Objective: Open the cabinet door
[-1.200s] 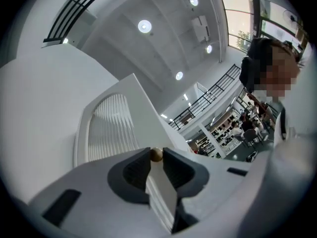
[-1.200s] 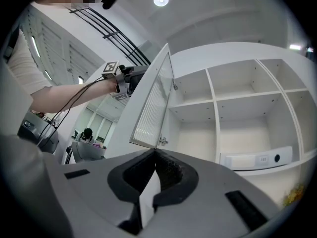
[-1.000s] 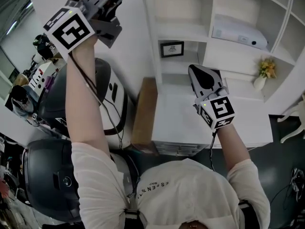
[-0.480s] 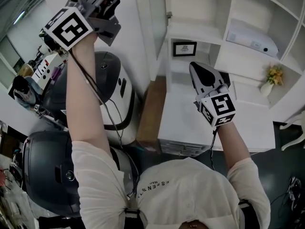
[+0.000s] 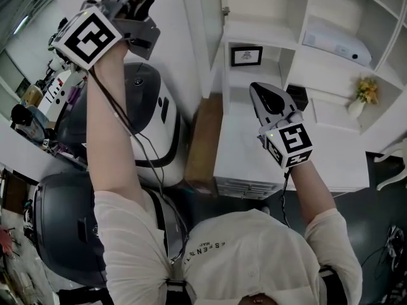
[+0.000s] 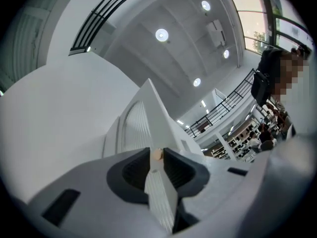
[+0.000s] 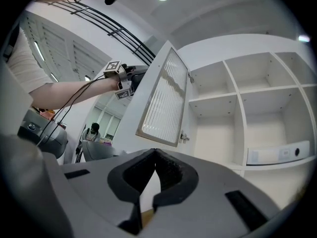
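The white slatted cabinet door (image 7: 166,100) stands swung wide, its edge pinched in the left tongs (image 6: 157,157), up ahead of the empty, pressed-together right tongs (image 7: 155,157); little seems left to do.

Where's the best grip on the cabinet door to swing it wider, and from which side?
The cabinet door by its free edge, opposite the hinges: thin panel, so jaws straddle it edge-on from the room side, as the left gripper does.
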A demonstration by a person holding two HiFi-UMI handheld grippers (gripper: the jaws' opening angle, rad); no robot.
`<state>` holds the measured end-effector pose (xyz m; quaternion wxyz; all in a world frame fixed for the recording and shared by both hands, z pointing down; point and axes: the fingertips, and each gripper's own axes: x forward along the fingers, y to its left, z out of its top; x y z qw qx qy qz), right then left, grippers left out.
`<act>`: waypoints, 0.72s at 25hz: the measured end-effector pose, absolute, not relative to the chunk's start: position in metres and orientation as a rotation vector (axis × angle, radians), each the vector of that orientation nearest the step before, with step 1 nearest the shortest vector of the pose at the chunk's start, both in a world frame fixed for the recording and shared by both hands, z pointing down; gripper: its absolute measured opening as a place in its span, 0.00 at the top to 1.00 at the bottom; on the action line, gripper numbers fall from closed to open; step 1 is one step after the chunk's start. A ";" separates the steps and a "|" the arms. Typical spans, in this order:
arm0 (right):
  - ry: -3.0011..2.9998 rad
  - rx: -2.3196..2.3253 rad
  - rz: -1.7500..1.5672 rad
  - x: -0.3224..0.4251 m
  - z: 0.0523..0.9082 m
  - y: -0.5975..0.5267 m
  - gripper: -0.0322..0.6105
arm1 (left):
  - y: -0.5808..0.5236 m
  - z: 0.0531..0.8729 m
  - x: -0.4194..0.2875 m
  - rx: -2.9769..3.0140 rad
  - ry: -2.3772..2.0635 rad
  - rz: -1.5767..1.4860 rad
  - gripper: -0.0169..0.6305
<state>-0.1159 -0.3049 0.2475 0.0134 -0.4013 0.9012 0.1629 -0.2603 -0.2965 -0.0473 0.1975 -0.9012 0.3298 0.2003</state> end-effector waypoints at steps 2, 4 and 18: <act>2.823 -1.272 0.486 -0.114 0.258 -0.302 0.93 | -0.297 -0.040 -0.269 -2.523 0.965 0.602 0.84; 2.833 -1.292 0.463 -0.111 0.266 -0.299 0.93 | -0.296 -0.028 -0.277 -2.516 1.005 0.622 0.84; 2.805 -1.301 0.350 -0.085 0.284 -0.292 0.93 | -0.238 0.076 -0.222 -2.281 1.170 0.289 0.84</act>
